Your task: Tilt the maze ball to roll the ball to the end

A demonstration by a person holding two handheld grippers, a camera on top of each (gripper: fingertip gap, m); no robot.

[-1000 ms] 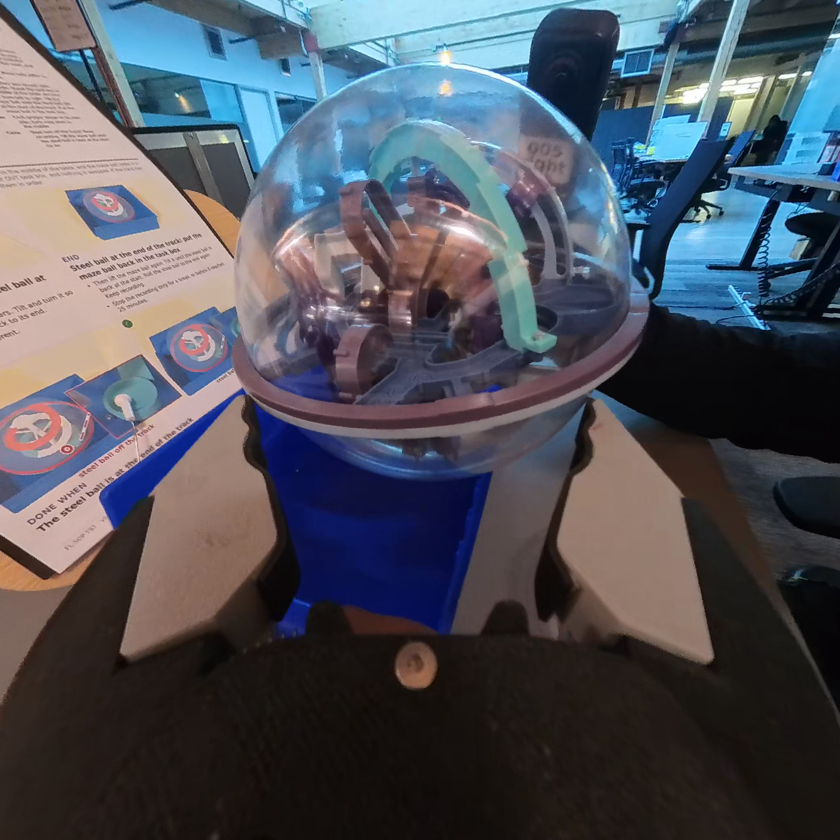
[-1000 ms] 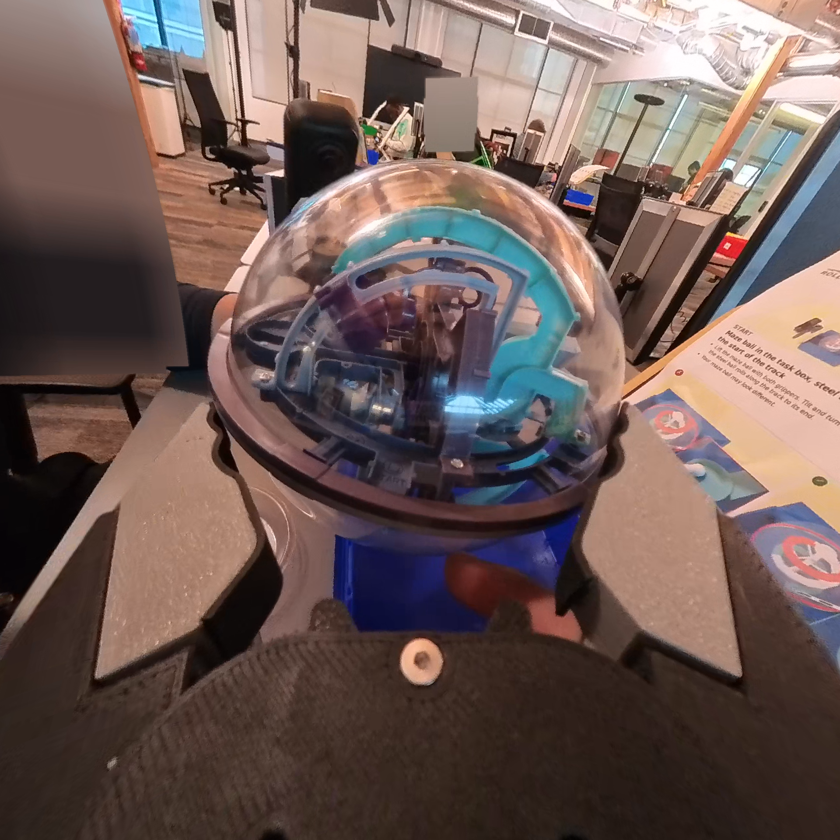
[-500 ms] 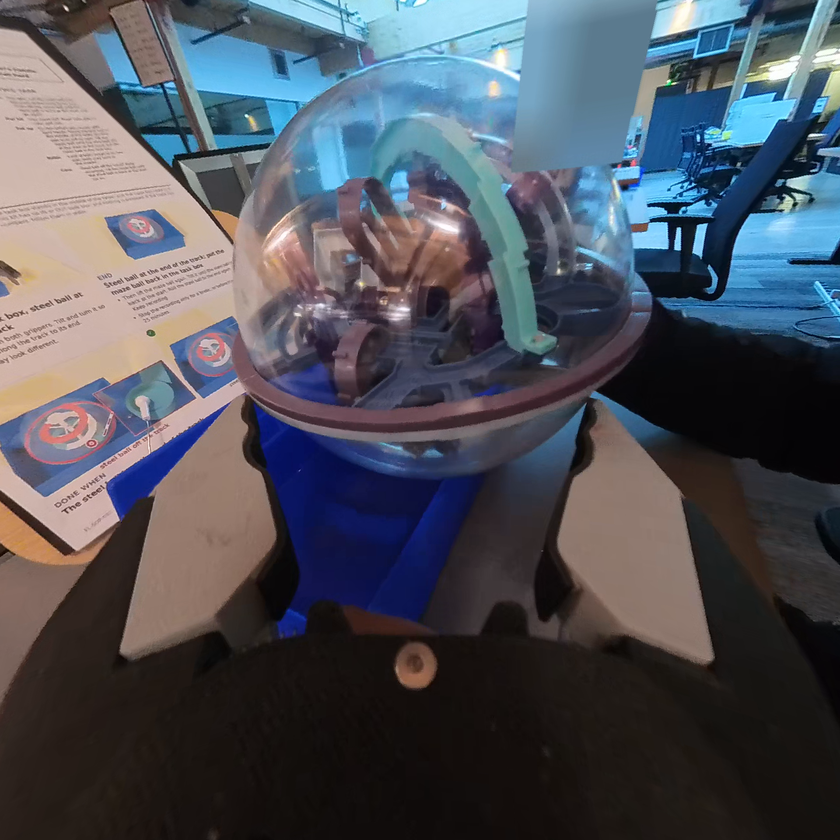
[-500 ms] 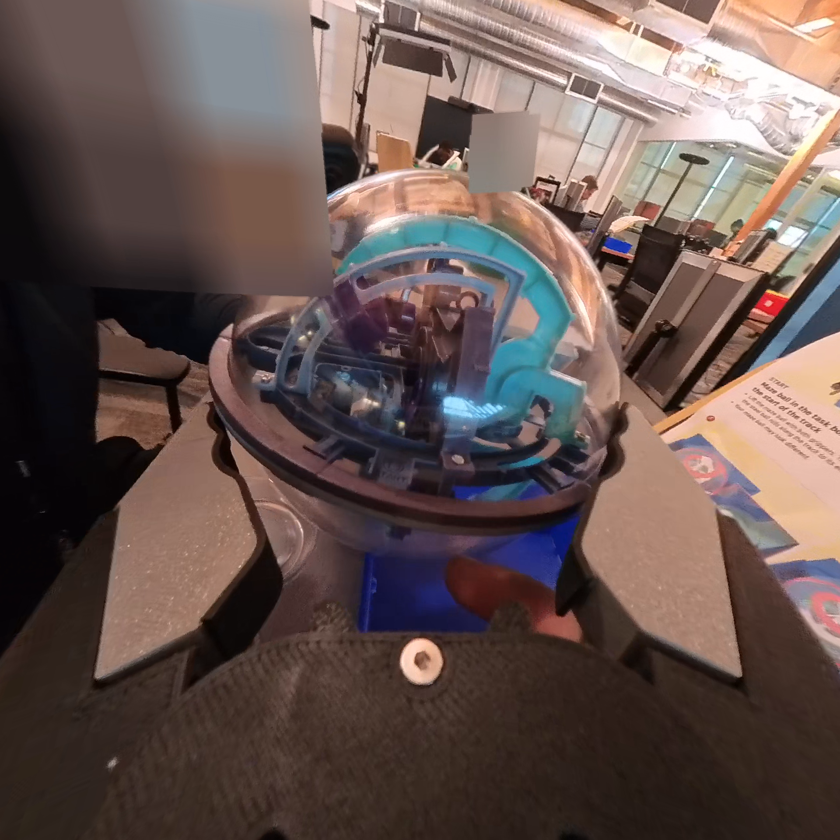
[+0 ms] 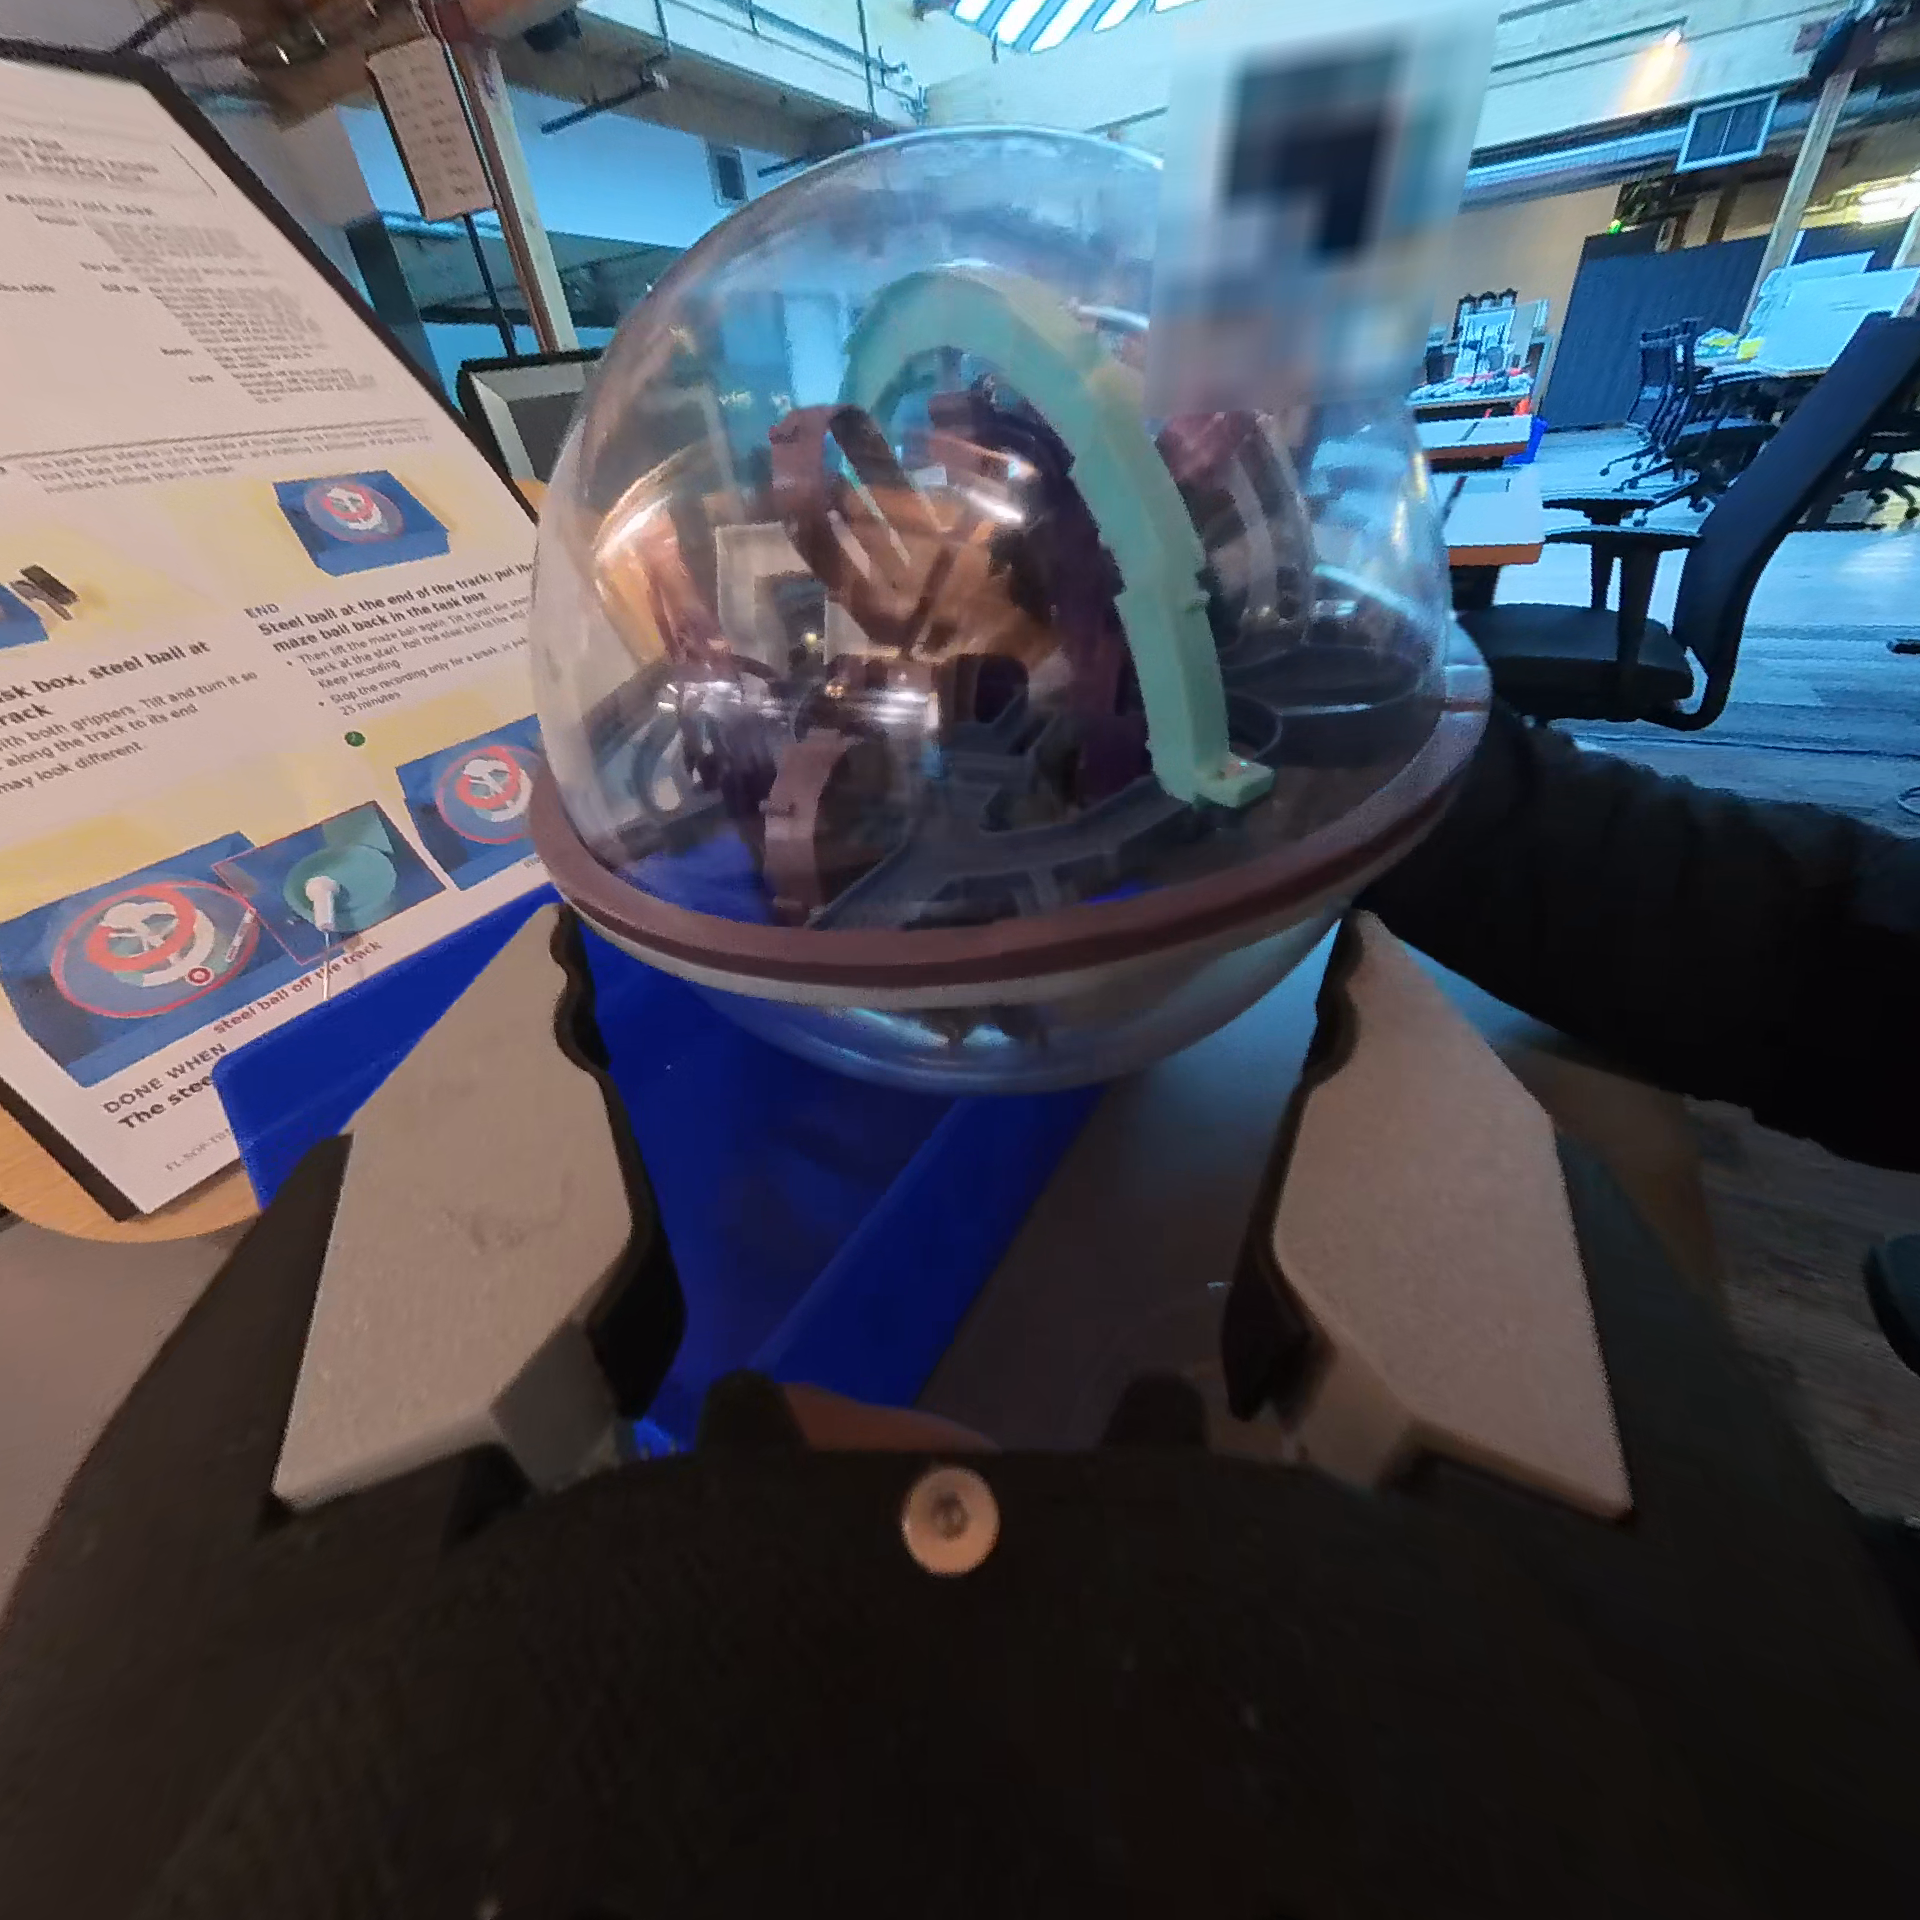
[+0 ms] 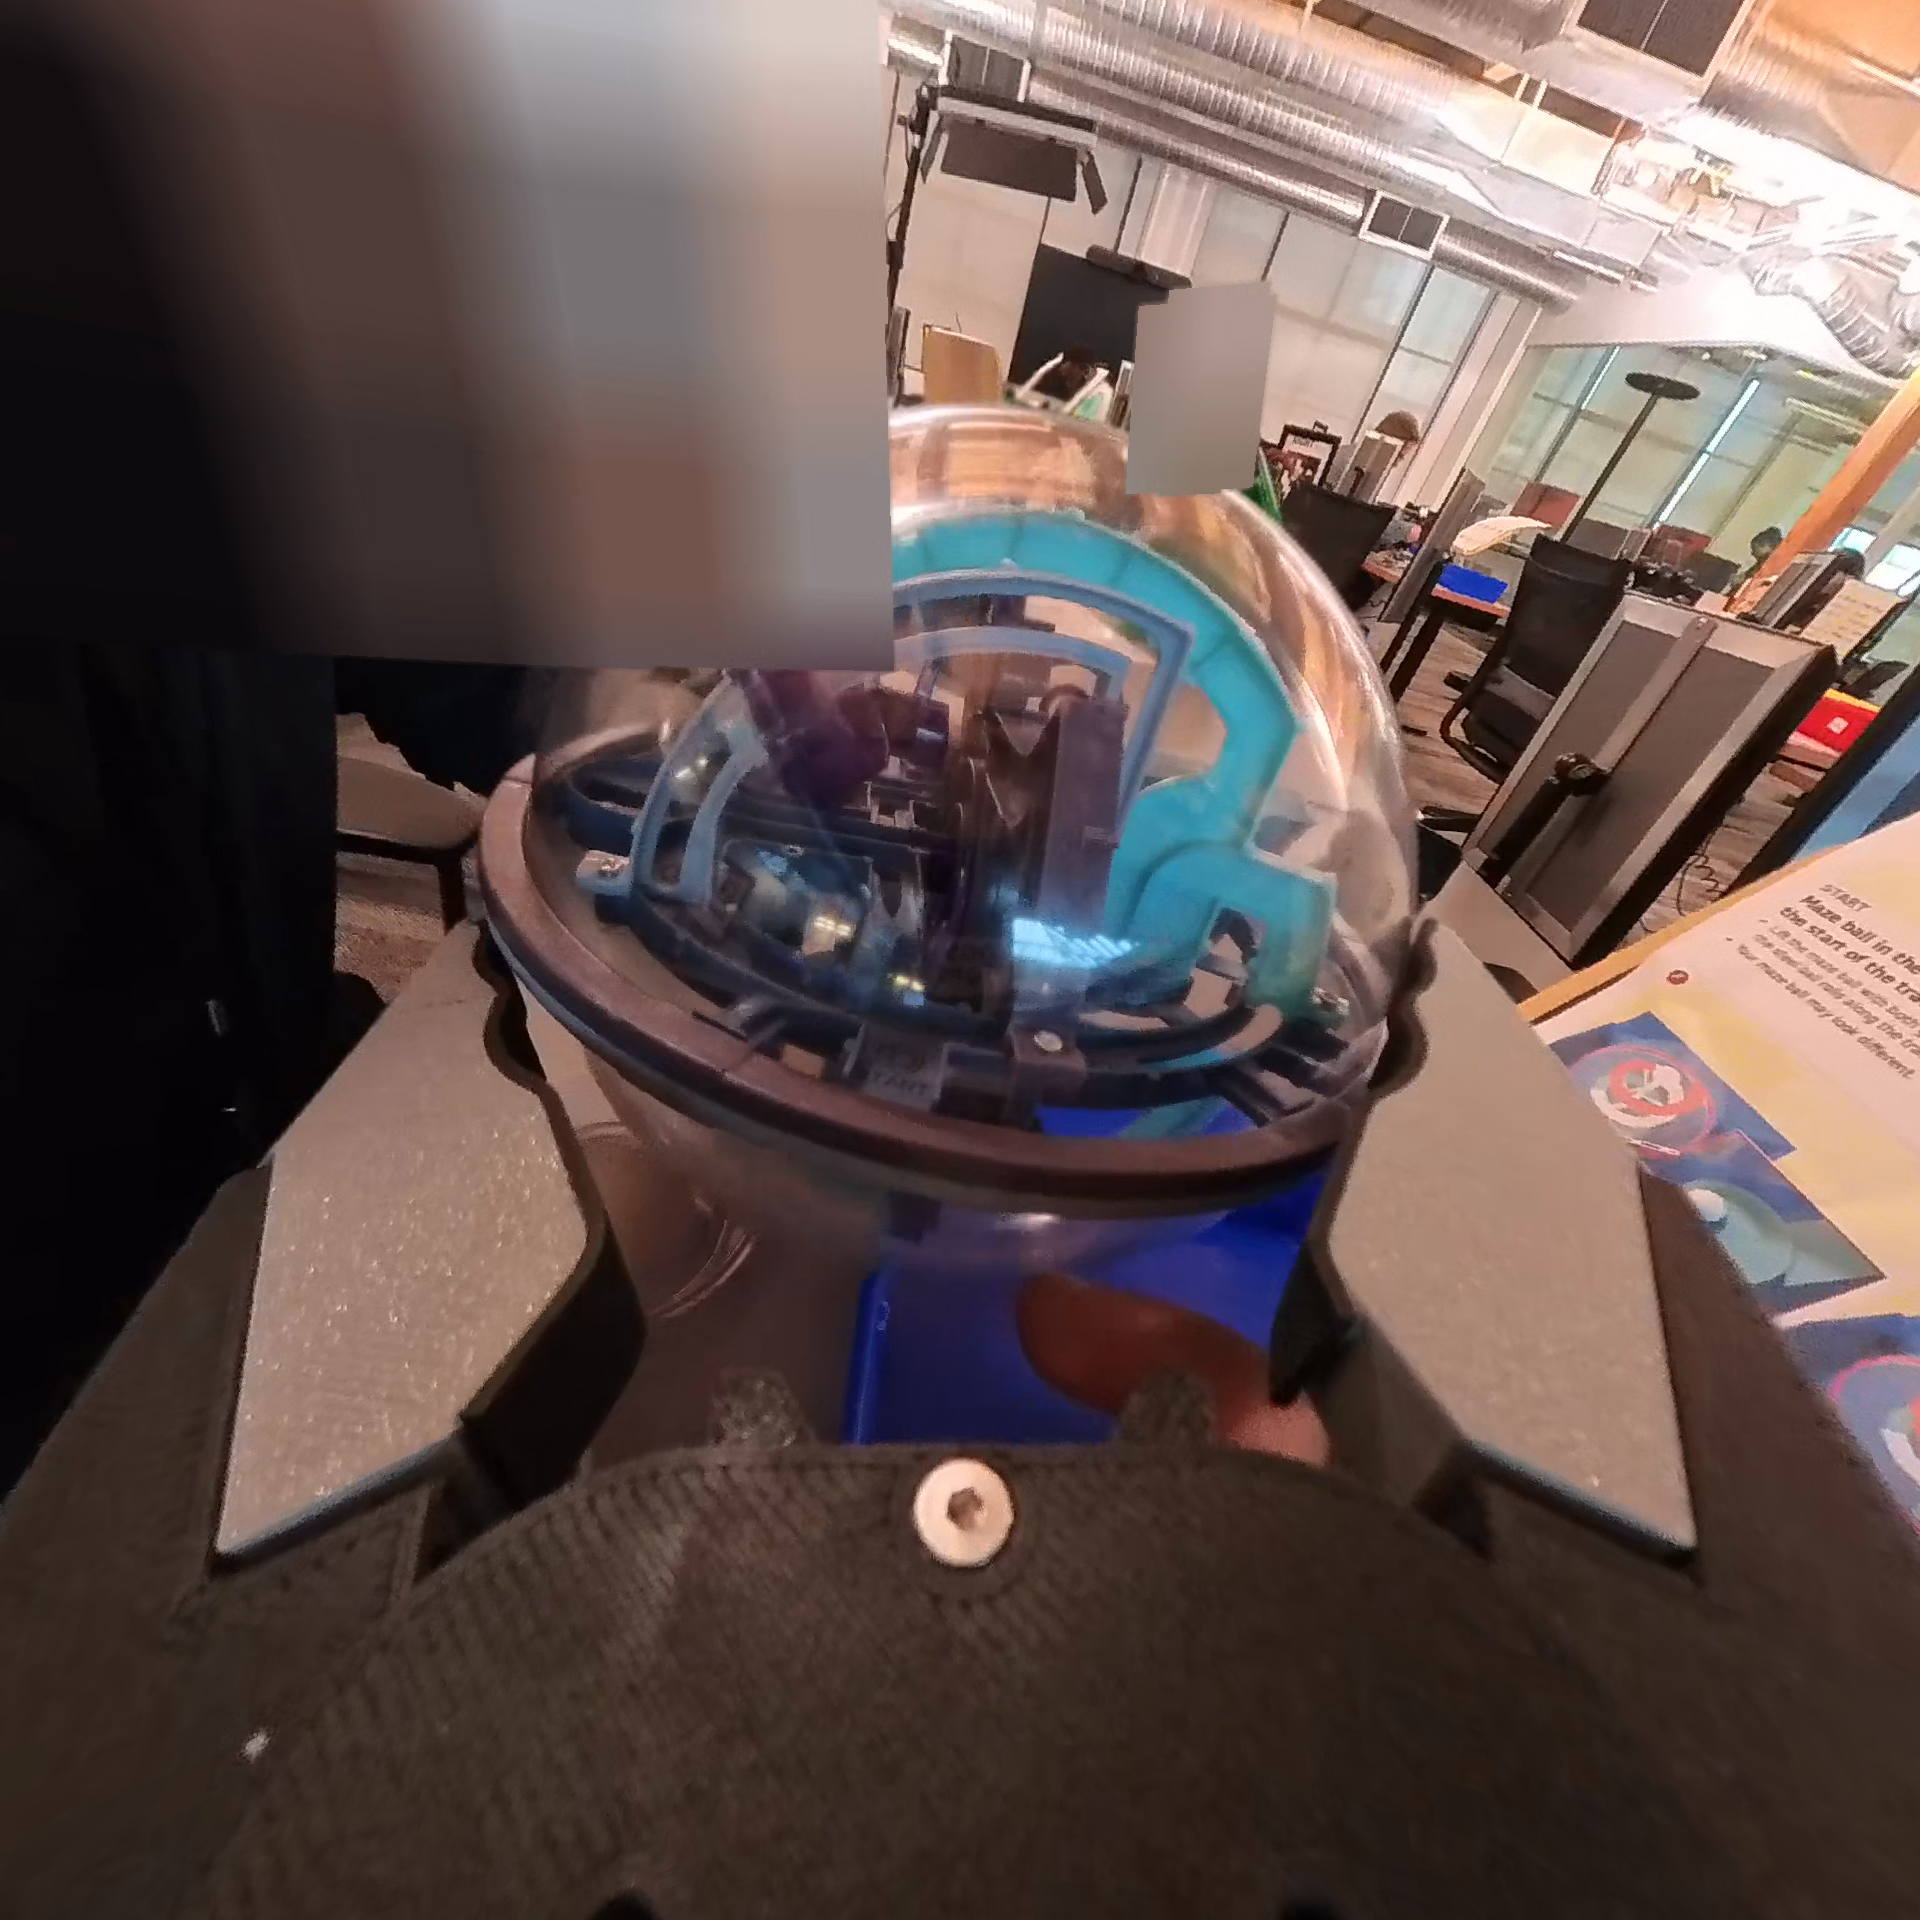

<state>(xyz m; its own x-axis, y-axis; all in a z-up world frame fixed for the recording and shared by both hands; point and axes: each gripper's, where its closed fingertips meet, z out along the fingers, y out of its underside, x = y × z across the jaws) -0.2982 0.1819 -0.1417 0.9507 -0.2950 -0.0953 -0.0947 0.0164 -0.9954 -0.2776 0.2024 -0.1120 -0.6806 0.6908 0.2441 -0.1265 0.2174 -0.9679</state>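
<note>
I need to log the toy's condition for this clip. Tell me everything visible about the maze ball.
The maze ball is a clear plastic sphere with a dark band around its middle, tilted slightly. Inside sit tangled tracks: a mint-green arch, brown and purple loops, a dark grey base track; from the other side, turquoise and pale blue rails. It is held above a blue box, the left gripper and right gripper each clamping it at the band.

the small steel ball cannot be picked out among the tracks inside the clear plastic maze sphere (image 5: pixel 987 582). the sphere's underside hides most of the blue plastic box (image 5: pixel 831 1195). the printed instruction sheet (image 5: pixel 208 623) is cut off at the left edge. the whole left wrist view is slightly motion-blurred.
</note>
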